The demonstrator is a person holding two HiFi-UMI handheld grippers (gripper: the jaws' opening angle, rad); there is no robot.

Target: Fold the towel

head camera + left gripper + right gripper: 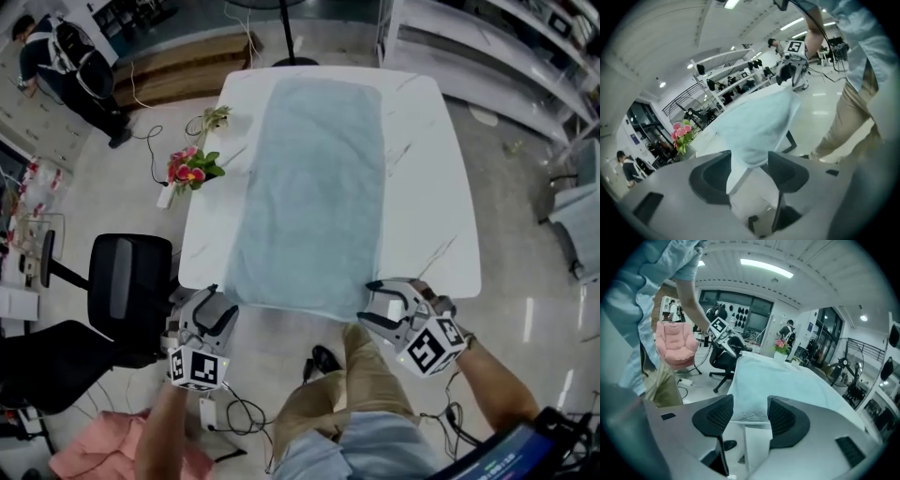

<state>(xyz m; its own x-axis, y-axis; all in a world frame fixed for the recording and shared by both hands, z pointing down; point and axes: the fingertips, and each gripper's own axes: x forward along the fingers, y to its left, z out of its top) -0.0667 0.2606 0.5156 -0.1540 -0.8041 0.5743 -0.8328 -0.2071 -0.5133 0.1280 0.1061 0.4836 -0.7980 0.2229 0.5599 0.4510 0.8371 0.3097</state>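
Observation:
A pale blue towel point(314, 187) lies spread lengthwise on the white table point(427, 187), its near edge hanging over the table's front. My left gripper point(217, 305) is at the towel's near left corner, jaws open. In the left gripper view that corner point(759, 131) droops between the open jaws point(749, 164), and the pads do not press on it. My right gripper point(373, 302) is at the near right corner, also open. In the right gripper view the towel's hem point(752, 414) lies just past the gap between its jaws point(750, 412).
A small vase of pink flowers point(192, 169) stands at the table's left edge. A black office chair point(131, 286) is close to my left hand. A pink cushion point(94, 455) and cables lie on the floor. A person point(66, 66) stands far left.

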